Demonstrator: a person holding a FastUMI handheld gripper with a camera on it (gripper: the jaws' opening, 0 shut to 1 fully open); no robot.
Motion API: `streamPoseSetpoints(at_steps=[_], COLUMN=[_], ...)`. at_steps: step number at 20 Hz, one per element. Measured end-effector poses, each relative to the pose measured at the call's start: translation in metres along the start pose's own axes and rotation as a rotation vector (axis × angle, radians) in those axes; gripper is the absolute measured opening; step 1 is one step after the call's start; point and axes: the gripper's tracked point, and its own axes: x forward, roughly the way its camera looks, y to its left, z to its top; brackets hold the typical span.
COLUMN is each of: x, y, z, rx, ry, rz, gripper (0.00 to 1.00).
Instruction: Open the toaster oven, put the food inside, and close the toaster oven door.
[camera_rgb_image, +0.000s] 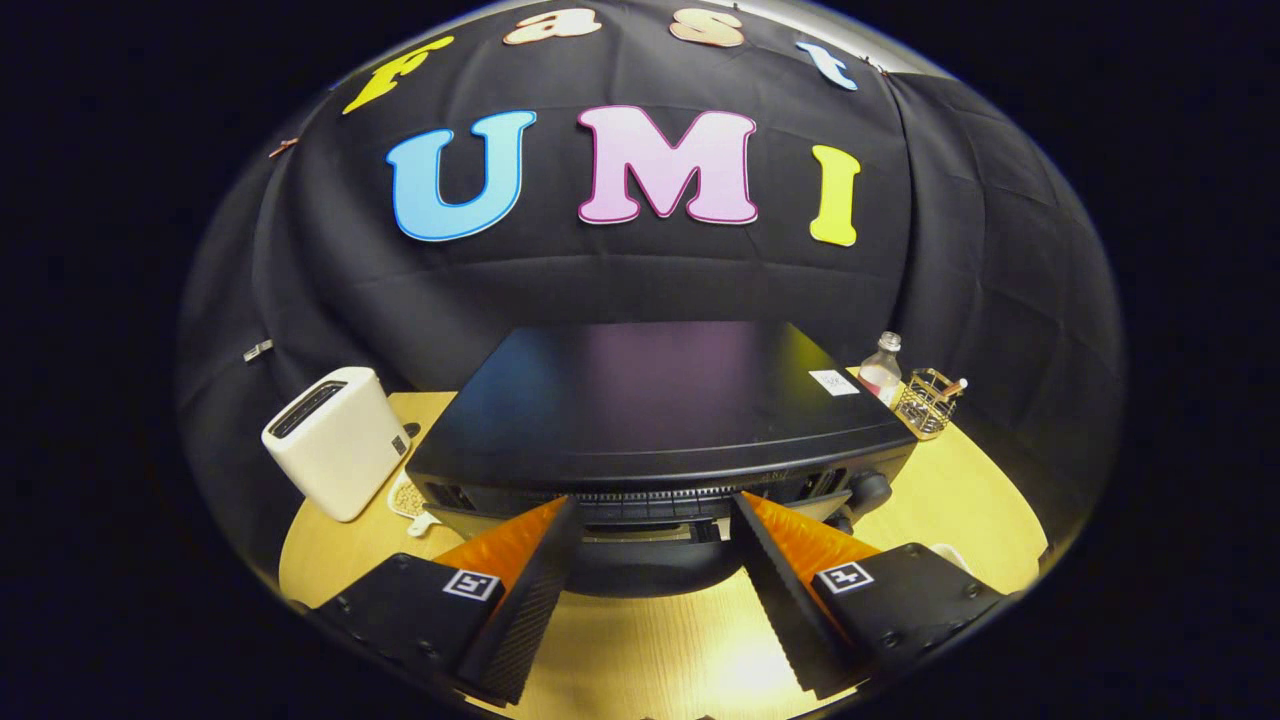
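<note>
The black toaster oven stands on the wooden table, and I look down on its flat top and upper front edge. My gripper is open, its fingertips wide apart at the vent strip along the top of the oven's front. Between the fingers lies the dark curved top of the door; I cannot tell whether it is shut or ajar. A control knob sits at the front right. A small pale speckled item on a white dish, maybe the food, lies left of the oven.
A white slot toaster stands left of the oven, close to the small dish. Behind the oven's right corner are a clear bottle and a wire holder. A white rim peeks out beside the right finger.
</note>
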Motion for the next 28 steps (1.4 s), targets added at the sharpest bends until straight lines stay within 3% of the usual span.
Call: streamPoseSetpoints(at_steps=[7,15,21,28], x=[-0.033,-0.054,-0.068,-0.079], y=[-0.004,-0.013,-0.050,-0.178], z=[-0.050,-0.133,-0.133,-0.091], rx=[0.003,-0.012,-0.005,-0.012], ry=[0.066,0.245,0.286,0.279], rz=[0.044,0.079,0.162,0.227], gripper=[0.99,0.98,0.98,0.99])
